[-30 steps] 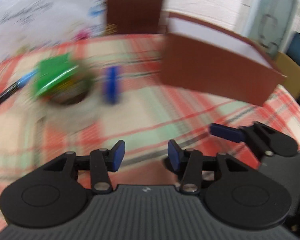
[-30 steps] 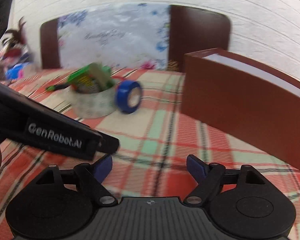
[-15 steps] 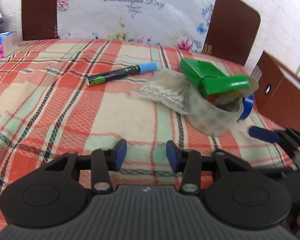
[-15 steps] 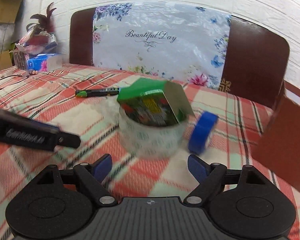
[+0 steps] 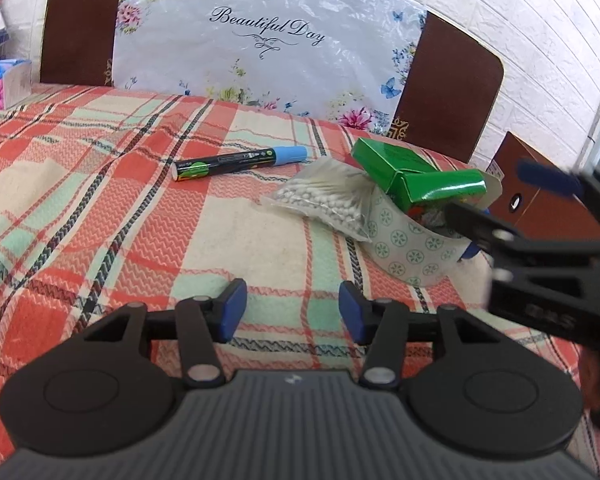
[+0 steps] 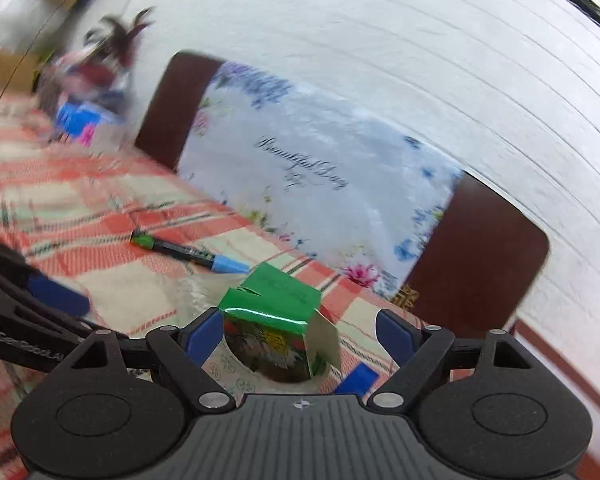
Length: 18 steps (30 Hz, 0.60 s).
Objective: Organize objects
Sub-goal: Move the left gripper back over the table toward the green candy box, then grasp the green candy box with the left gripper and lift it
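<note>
A: Where is open cloth seen ahead of the left gripper (image 5: 288,307)?

B: A bare stretch of the checked tablecloth (image 5: 112,216) is seen straight ahead, bounded at the far side by the marker (image 5: 240,163). Nothing is caught between its opening jaws.

A: And toward the right?

B: That side is crowded. The bag of white beads (image 5: 324,196) is pressed against the tape roll (image 5: 408,240), the green box (image 5: 416,176) is tilted in the roll, and the right gripper (image 6: 292,340) is reached over it. The brown box (image 5: 540,196) is stood just behind. The far edge is closed off by the chair back (image 5: 448,88).
</note>
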Motion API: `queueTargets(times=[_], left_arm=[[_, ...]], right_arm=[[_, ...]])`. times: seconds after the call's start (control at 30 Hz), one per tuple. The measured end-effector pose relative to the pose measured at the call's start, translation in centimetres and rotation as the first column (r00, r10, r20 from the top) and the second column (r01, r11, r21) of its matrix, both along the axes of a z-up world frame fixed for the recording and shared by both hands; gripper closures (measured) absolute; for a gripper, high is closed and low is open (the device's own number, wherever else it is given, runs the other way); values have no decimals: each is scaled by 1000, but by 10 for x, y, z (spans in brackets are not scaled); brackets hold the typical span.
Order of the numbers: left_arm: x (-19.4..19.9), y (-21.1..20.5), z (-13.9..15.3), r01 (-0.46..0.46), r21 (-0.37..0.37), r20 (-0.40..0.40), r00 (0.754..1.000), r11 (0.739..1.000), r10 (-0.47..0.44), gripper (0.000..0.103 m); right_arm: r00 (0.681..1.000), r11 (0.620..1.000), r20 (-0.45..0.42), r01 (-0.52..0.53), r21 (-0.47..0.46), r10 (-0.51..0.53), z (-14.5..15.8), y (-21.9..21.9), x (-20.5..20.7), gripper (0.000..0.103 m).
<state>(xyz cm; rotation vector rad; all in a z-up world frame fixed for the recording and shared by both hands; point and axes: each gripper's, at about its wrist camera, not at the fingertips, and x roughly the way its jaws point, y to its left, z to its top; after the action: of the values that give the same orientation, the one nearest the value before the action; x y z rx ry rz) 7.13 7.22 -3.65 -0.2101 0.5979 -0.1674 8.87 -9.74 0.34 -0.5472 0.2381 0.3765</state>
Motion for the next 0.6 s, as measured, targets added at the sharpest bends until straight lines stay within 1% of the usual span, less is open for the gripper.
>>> queueTargets(times=[0.03,0.07,0.1,0.13,0.17,0.27,0.3,0.37,0.4,0.43,0.5,0.53,0.6], left_arm=[[0,0,0,1,-1,2,1000,1000,-1,49],[0,1,0,1,-4,3,1000,1000,-1,48],[0,1,0,1,-8,3,1000,1000,-1,48],[-1,2,0,1,-10,3,1000,1000,-1,48],[-1,2,0,1,-11,4,1000,1000,-1,48],[-1,0,0,5,-1,6,1000,1000,-5,46],[-1,-1,0,8,5,7,1000,1000,-8,45],[-1,-3,0,10,16,8,1000,1000,-10,44],[-2,-3,0,10,18,7,1000,1000,-11,44],[-2,-3,0,11,17,6,1000,1000,-11,44],[-1,-2,1,13,10,1,1000,1000,-13,43],[-1,-2,1,16,10,-4,1000,1000,-16,42],[1,-6,5,24,23,-21,999,999,-24,39]], right_arm=[[999,999,-15,-31,-40,31,-2,4,6,41],[998,996,-37,-51,-78,48,-5,7,12,68],[999,993,-23,-37,-113,35,-6,9,15,74],[999,993,-13,-38,-115,36,-3,7,15,84],[999,996,-20,-46,-82,44,3,2,13,91],[1000,1000,-15,-6,26,7,22,-13,0,91],[999,995,-50,2,100,3,30,-23,-5,91],[988,968,-152,28,248,10,39,-47,-22,90],[978,951,-206,57,303,7,39,-57,-28,89],[964,933,-266,88,348,8,37,-67,-30,88],[920,902,-393,159,402,13,21,-87,-35,87],[901,890,-433,211,405,-16,11,-96,-36,84],[870,875,-477,323,360,-125,-7,-110,-36,59]])
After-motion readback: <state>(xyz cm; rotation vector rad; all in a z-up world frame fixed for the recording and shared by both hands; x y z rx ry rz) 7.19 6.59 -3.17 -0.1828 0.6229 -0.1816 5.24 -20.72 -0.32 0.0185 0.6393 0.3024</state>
